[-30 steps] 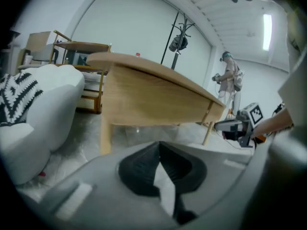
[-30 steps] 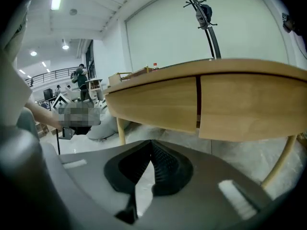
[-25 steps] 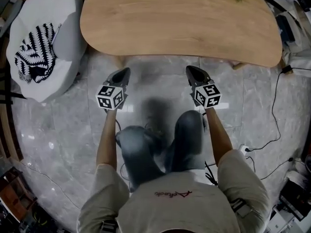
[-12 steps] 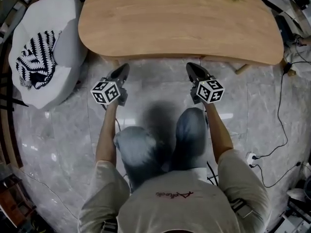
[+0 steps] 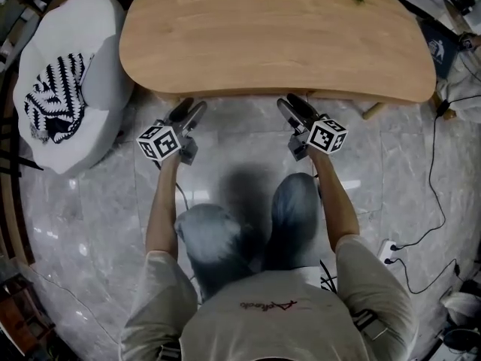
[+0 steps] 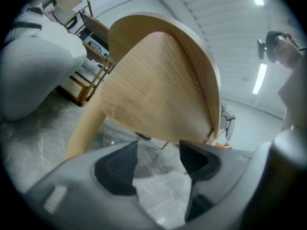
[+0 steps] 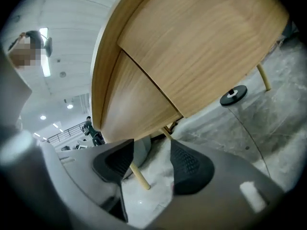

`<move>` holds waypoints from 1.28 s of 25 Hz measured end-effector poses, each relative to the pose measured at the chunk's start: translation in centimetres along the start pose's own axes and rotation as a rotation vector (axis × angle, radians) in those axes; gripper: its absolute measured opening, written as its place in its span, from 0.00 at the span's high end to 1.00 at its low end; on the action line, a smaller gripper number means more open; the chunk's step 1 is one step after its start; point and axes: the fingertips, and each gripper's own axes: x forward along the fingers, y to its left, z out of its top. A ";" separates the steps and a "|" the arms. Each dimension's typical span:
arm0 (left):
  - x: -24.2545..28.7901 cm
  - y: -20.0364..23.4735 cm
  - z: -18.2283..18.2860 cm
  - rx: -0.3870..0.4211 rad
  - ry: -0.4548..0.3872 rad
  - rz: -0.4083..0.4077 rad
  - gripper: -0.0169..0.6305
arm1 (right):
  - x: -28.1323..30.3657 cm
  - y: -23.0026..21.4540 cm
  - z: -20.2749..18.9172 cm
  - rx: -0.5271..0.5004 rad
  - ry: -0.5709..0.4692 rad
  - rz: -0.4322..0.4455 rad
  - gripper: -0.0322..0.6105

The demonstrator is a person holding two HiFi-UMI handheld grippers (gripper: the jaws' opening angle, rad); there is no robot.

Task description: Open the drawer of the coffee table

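- Drawer (image 7: pixel 206 47) front sits under the desk (image 5: pixel 278 36) top: aim low, square to it.
- Left tool (image 5: pixel 188 111) and right tool (image 5: pixel 291 102): jaws opening, nothing between them.

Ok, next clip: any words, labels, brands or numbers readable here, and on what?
No text reads clearly.
On the shirt: red script print, too blurred to read.
On the dark blue item at the far right: a white mark, too small to read.
On the left gripper and right gripper, jaws opening with nothing between them: the cubes show black-and-white square markers, no letters or digits.
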 end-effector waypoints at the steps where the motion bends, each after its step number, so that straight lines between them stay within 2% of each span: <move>1: 0.0 0.0 0.5 -0.002 -0.011 -0.007 0.56 | 0.2 0.1 0.3 0.010 -0.010 0.013 0.58; 5: -0.1 0.2 2.5 -0.038 -0.082 -0.032 0.55 | 1.2 0.4 1.9 0.026 -0.054 0.053 0.58; 12: -0.3 0.1 2.5 -0.063 -0.087 -0.053 0.57 | 0.9 1.1 1.8 0.020 -0.042 0.079 0.73; 24: -3.5 -2.7 -0.4 -0.005 -0.034 -0.057 0.59 | -2.8 3.4 -0.7 -0.030 -0.030 0.126 0.76; 32: -6.0 -4.8 -2.2 0.000 -0.048 -0.034 0.59 | -5.6 5.5 -2.7 -0.047 -0.019 0.202 0.74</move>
